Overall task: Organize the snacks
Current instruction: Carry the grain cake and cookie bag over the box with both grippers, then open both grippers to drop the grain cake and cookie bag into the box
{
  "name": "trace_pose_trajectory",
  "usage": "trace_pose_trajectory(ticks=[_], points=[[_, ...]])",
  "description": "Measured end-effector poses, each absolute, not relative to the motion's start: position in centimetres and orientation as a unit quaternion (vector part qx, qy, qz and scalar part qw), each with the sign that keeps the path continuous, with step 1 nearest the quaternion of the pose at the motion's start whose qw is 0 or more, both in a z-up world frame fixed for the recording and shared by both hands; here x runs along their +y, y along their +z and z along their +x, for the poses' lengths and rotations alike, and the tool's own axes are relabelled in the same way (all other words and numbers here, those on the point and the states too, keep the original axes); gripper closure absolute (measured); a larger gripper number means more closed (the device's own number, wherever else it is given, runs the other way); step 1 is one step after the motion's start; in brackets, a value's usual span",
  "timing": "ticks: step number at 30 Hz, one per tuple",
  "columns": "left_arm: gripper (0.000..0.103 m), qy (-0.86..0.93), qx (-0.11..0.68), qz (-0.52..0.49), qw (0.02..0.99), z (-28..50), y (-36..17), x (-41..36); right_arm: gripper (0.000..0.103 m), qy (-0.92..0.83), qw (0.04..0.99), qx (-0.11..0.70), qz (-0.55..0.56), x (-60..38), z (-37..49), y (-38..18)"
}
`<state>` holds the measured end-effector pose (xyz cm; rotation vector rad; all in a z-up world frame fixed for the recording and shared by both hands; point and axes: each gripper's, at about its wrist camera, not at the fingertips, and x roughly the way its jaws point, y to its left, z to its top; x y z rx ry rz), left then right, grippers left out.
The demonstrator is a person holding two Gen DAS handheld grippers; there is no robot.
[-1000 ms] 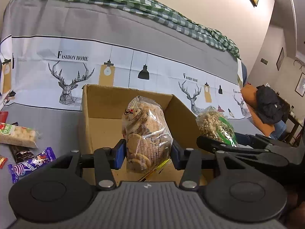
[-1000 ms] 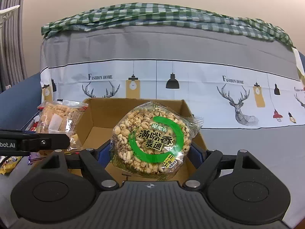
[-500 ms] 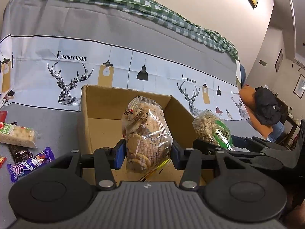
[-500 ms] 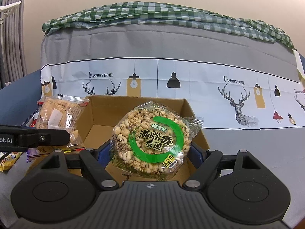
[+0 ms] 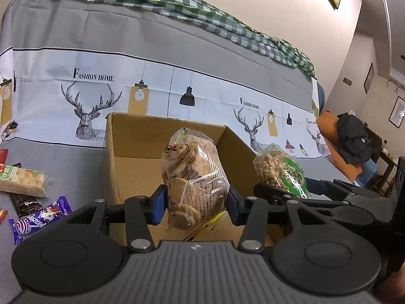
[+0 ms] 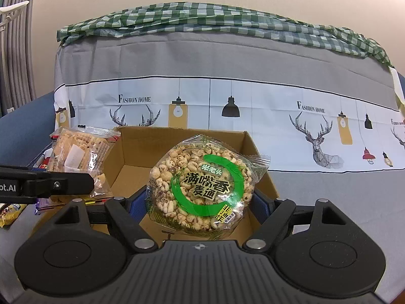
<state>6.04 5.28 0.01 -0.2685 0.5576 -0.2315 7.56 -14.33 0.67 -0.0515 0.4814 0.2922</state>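
- Near the left edge of the grey cloth (image 5: pixel 76 162) lie loose snacks: a puffed rice bar (image 5: pixel 21 181) and a purple candy packet (image 5: pixel 38 219).
- The left gripper (image 5: pixel 196 204) clamps a clear bag of cookies (image 5: pixel 193 185) above the open cardboard box (image 5: pixel 131 152).
- The right gripper (image 6: pixel 200 209) clamps a round bag of puffed grains (image 6: pixel 202 190) above the same box, beside the cookies.

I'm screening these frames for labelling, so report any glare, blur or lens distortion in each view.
Left wrist view: strong fisheye bowing of the deer-print grey cloth; sharp; small highlights on the clear biscuit bag. Right wrist view: same bowing; glare patches on the round puffed-grain pack with the green ring, print still legible; even soft light, dark corners.
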Motion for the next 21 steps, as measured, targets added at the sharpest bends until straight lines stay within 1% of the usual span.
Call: trace_pose_trajectory(ticks=[21], points=[[0.050,-0.118,0.269,-0.131,0.947,5.85,0.10,5.21,0.021,0.143,0.961,0.234,-0.024,-14.39,7.34,0.71]])
